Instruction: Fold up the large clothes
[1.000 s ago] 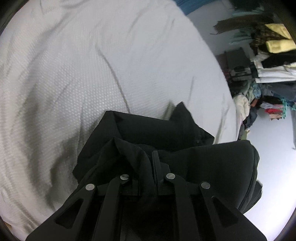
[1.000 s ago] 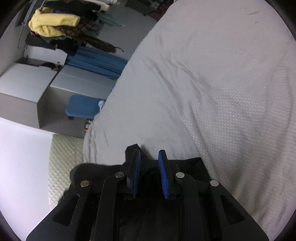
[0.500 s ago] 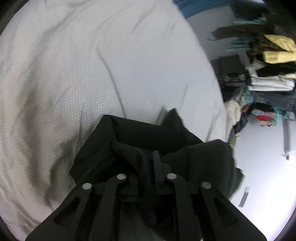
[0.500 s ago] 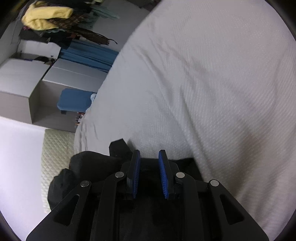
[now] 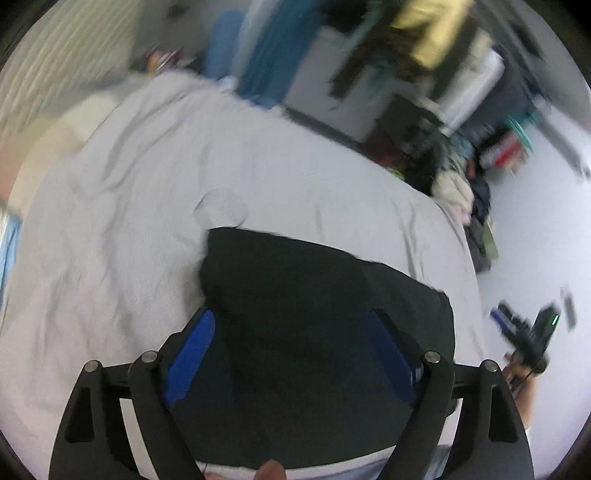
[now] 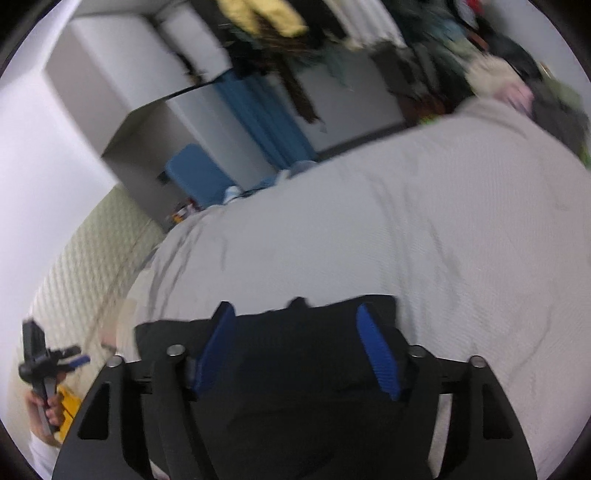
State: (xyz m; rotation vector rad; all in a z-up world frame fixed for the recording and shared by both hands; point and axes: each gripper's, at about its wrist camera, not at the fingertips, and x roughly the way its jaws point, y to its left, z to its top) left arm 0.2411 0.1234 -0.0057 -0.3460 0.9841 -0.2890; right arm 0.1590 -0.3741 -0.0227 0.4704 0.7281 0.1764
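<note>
A black garment (image 5: 317, 314) lies folded flat on the grey bedspread (image 5: 147, 206) near the bed's front edge; it also shows in the right wrist view (image 6: 303, 354). My left gripper (image 5: 291, 350) is open and empty, its blue pads spread wide above the garment. My right gripper (image 6: 299, 350) is open and empty too, above the garment's near part. The right gripper also shows at the right edge of the left wrist view (image 5: 528, 332), and the left gripper at the left edge of the right wrist view (image 6: 48, 365). Both views are blurred.
White cabinets (image 6: 122, 92) and a rack of hanging clothes (image 6: 273, 33) stand behind the bed. Blue fabric (image 6: 266, 114) hangs beside them. A heap of clothes (image 5: 465, 181) lies off the bed's right side. A quilted green headboard (image 6: 96, 266) is at the left.
Both grippers have opened and let go of the black garment, which now lies flat on the bed. Both have pulled back and tilted up, so the room behind the bed shows.
</note>
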